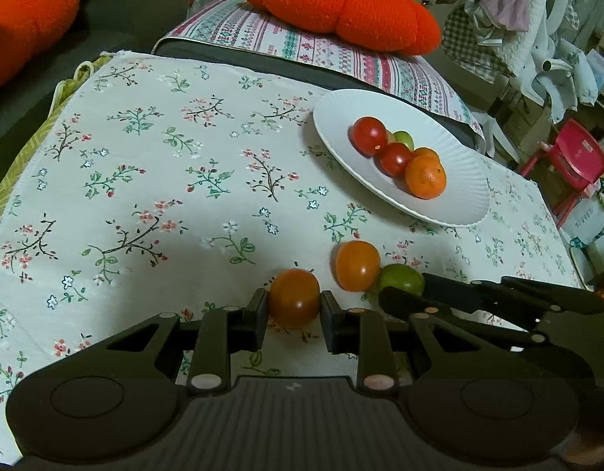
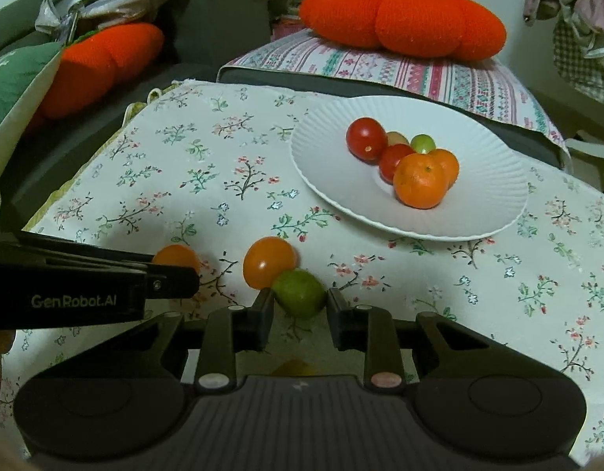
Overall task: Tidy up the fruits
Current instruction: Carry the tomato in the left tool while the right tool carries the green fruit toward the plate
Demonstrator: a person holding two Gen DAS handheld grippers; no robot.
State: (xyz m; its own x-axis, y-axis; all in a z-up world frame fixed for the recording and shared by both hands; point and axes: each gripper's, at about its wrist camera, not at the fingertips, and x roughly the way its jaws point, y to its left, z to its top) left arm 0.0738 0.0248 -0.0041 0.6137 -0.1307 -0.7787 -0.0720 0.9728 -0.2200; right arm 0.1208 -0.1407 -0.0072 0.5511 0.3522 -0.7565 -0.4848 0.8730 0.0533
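Observation:
My left gripper is shut on an orange-red tomato low over the flowered cloth. My right gripper is shut on a green fruit; in the left wrist view the fruit shows behind that gripper's fingers. An orange tomato lies loose on the cloth between them, touching the green fruit; it also shows in the right wrist view. A white plate at the back right, also in the right wrist view, holds several fruits: red tomatoes, oranges, a small green one.
The flowered cloth covers the table. Behind it a striped cushion carries an orange knitted pumpkin pillow; another orange pillow lies at the left. A red stool and hanging clothes stand off the right edge.

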